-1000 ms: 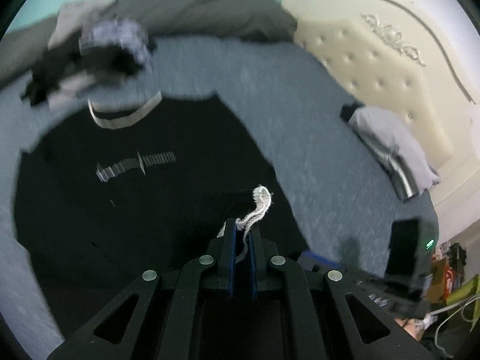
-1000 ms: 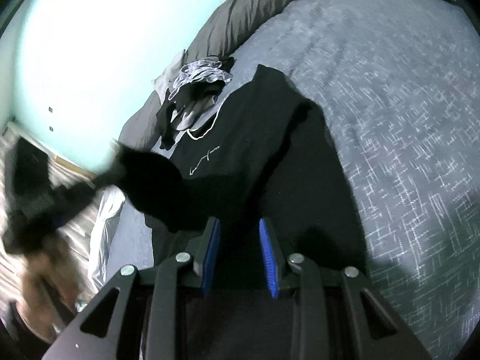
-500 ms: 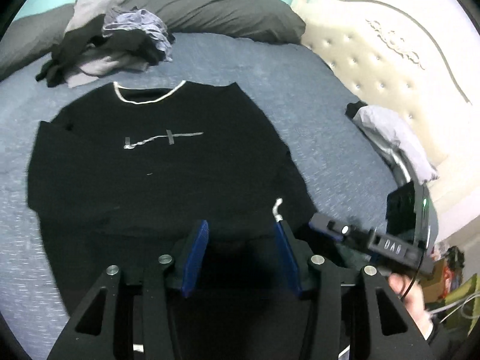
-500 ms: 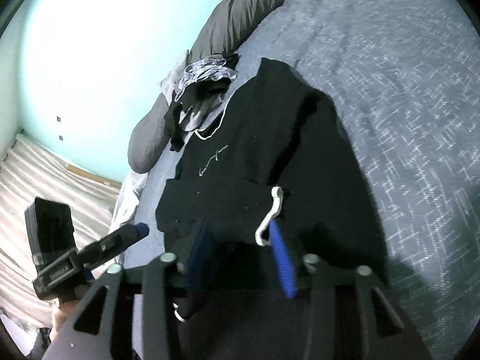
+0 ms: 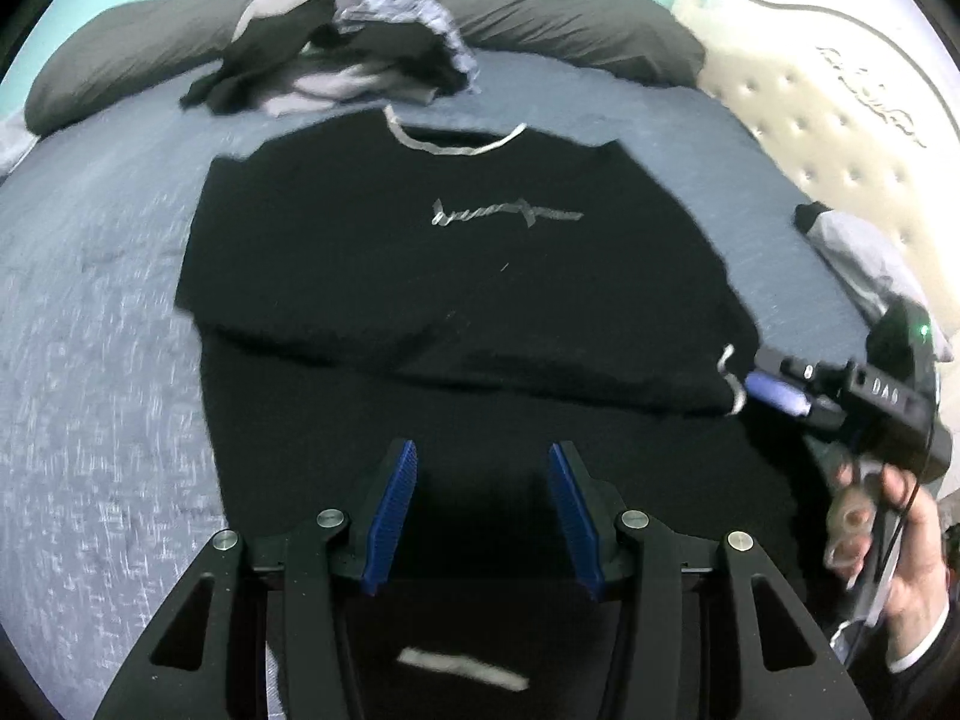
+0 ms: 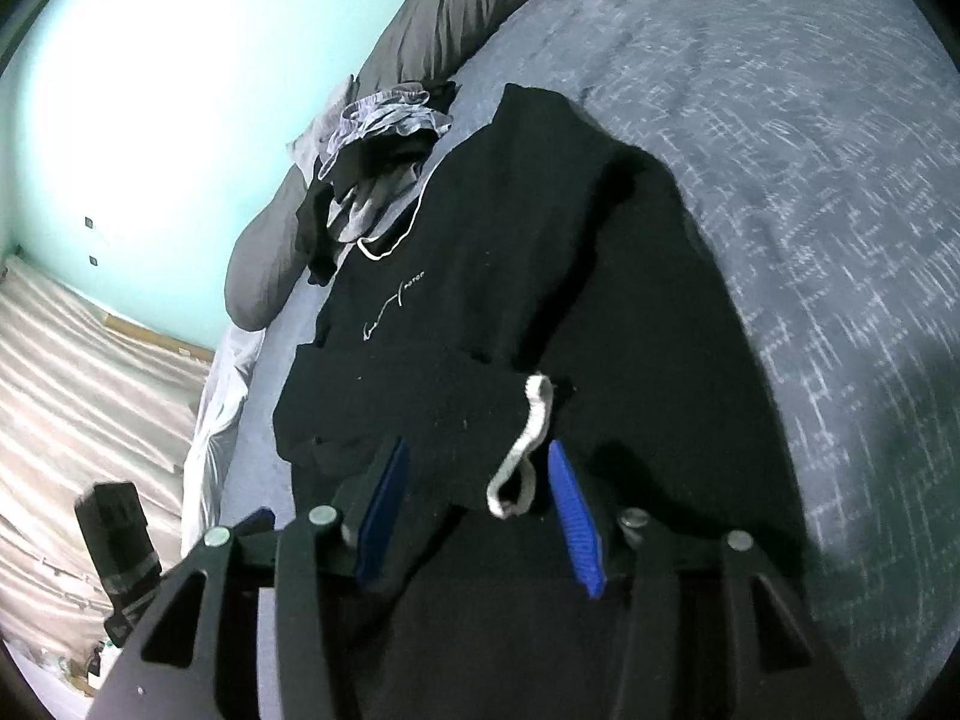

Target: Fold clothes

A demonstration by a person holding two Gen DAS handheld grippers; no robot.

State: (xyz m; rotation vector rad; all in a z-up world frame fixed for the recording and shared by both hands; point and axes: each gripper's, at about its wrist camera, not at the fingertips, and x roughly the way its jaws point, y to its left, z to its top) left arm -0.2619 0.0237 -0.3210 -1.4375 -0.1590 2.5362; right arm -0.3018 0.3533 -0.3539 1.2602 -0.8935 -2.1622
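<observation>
Both grippers, left (image 5: pixel 483 501) and right (image 6: pixel 474 501), hang open above the black sweatshirt (image 5: pixel 456 276); its sleeve (white cuff (image 6: pixel 528 438) showing) lies across, so smoothing beats tugging.

shirt (image 5: pixel 456 276) on bed (image 5: pixel 102 276), clothes pile (image 5: pixel 348 66) behind

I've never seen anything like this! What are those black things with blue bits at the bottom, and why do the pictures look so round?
Those are two hand-held grabbers. A person holds one in each hand, and a tiny round-lens camera sits on each, looking along its fingers. One picture is from the left gripper, the other from the right gripper. Both are open and hold nothing. On the bed lies a black shirt, its lower part folded up. Behind it sits a pile of clothes.
</observation>
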